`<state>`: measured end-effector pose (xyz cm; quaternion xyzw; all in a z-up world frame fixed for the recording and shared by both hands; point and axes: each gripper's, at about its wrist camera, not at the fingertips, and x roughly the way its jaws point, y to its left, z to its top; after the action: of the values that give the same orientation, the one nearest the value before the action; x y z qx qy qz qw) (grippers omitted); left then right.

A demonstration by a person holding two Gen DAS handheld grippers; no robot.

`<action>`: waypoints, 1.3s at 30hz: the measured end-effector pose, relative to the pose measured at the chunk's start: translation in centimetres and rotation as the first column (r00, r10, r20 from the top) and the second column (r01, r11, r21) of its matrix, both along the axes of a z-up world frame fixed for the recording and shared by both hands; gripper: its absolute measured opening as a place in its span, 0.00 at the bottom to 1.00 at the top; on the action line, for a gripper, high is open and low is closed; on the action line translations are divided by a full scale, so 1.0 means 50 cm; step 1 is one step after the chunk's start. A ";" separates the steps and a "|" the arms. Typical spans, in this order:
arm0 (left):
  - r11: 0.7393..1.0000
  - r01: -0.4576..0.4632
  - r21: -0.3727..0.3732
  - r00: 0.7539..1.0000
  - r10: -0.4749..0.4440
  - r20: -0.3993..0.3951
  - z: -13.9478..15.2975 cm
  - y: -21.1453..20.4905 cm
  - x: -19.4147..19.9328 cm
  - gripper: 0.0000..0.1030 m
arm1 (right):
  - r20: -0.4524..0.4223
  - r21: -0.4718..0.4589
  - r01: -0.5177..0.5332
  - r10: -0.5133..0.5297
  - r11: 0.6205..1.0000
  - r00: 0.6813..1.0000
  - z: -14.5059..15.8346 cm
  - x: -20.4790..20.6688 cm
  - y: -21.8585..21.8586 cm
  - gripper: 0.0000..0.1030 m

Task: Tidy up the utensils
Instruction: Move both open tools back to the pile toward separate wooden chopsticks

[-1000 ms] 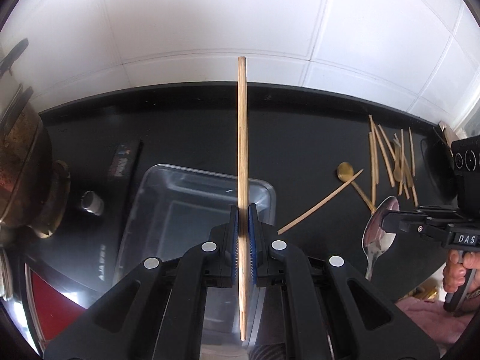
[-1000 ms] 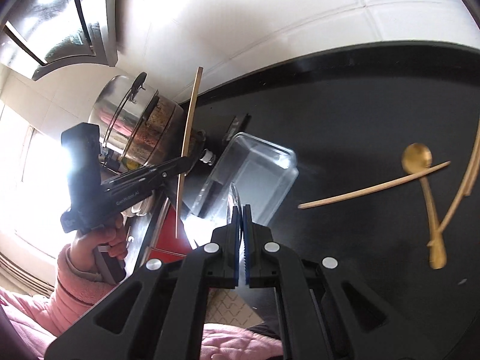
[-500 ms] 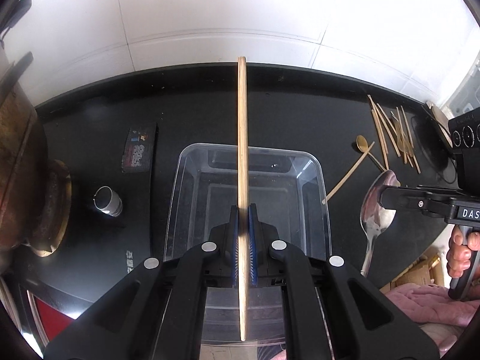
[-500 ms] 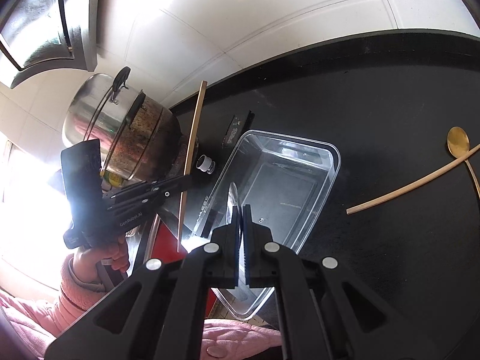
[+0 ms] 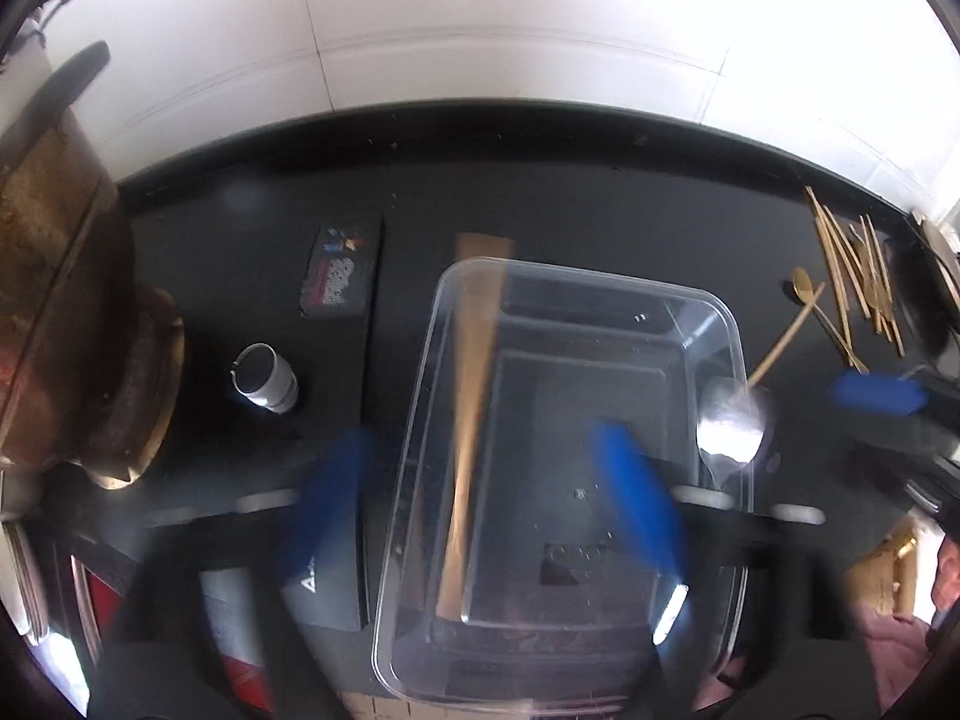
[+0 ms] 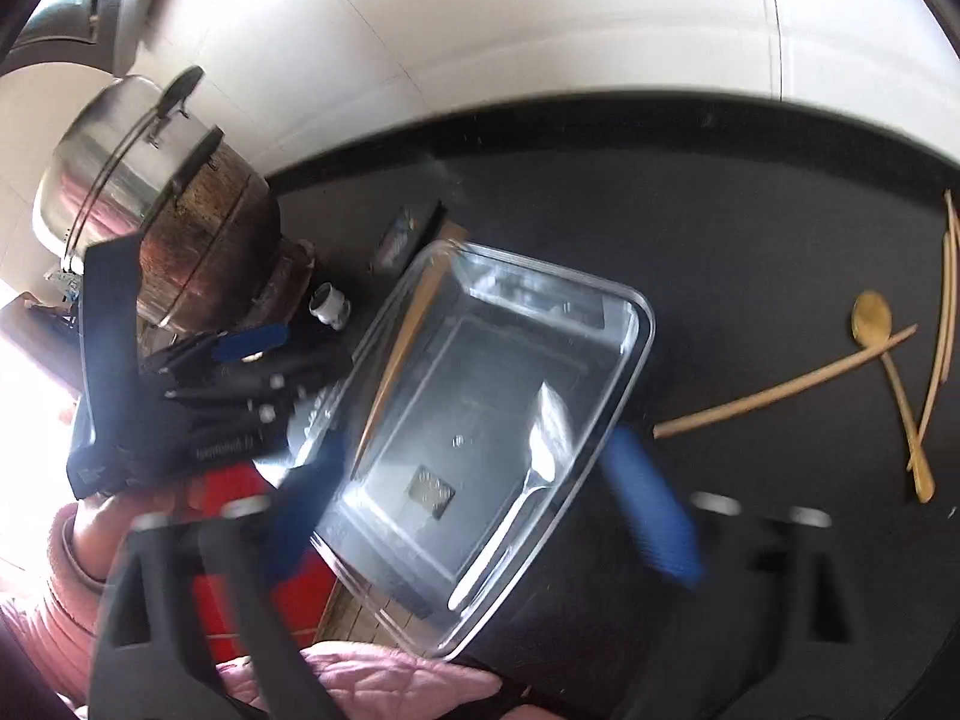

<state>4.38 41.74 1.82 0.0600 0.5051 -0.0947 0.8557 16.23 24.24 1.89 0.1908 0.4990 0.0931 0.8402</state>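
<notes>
A clear plastic box (image 5: 600, 277) (image 6: 642, 315) sits on the black counter. My left gripper (image 5: 483, 498) hangs over it and its jaws are opening. The flat wooden stick (image 5: 474, 414) (image 6: 405, 348) is blurred between the pads and free of them. It lies along the box's left side with its far end over the rim. My right gripper (image 6: 480, 510) is also opening above the box. The silver spoon (image 6: 540, 450) (image 5: 729, 423) has left its pads and lies by the right wall of the box.
A steel pot (image 5: 60, 330) (image 6: 168, 210) stands at the left, with a small white cap (image 5: 264, 387) and a dark packet (image 5: 342, 270) beside it. Several wooden sticks (image 5: 852, 276) and a gold spoon (image 6: 873, 324) lie at the right. A pink sleeve (image 6: 360, 678) is below.
Both grippers came over the box and went from shut to wide open. The wooden stick dropped from the left one and the silver spoon from the right one, both into the box.
</notes>
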 end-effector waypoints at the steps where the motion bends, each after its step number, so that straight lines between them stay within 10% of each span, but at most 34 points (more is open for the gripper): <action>1: 1.000 0.013 -0.008 1.000 -0.013 0.014 0.004 -0.002 -0.003 0.84 | 0.013 -0.014 -0.006 0.007 1.000 1.000 0.007 -0.002 0.000 0.89; 14: 0.998 0.045 -0.050 0.999 -0.046 0.000 0.003 -0.080 -0.002 0.90 | -0.049 -0.264 0.172 -0.191 0.949 0.980 -0.036 -0.131 -0.178 0.91; 29: 0.917 0.398 0.017 0.917 -0.397 -0.039 -0.073 -0.467 -0.004 0.91 | -0.144 -0.299 0.487 -0.544 0.820 0.827 -0.088 -0.339 -0.526 0.92; 39: 0.917 0.371 0.144 0.926 -0.354 -0.130 -0.189 -0.585 0.072 0.91 | -0.154 -0.400 0.612 -0.709 0.682 0.688 -0.104 -0.384 -0.779 0.92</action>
<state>7.99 12.47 -7.62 0.2189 0.5339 -0.2123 0.7887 -2.99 -14.71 -3.30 0.2336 0.5228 -0.3313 0.7499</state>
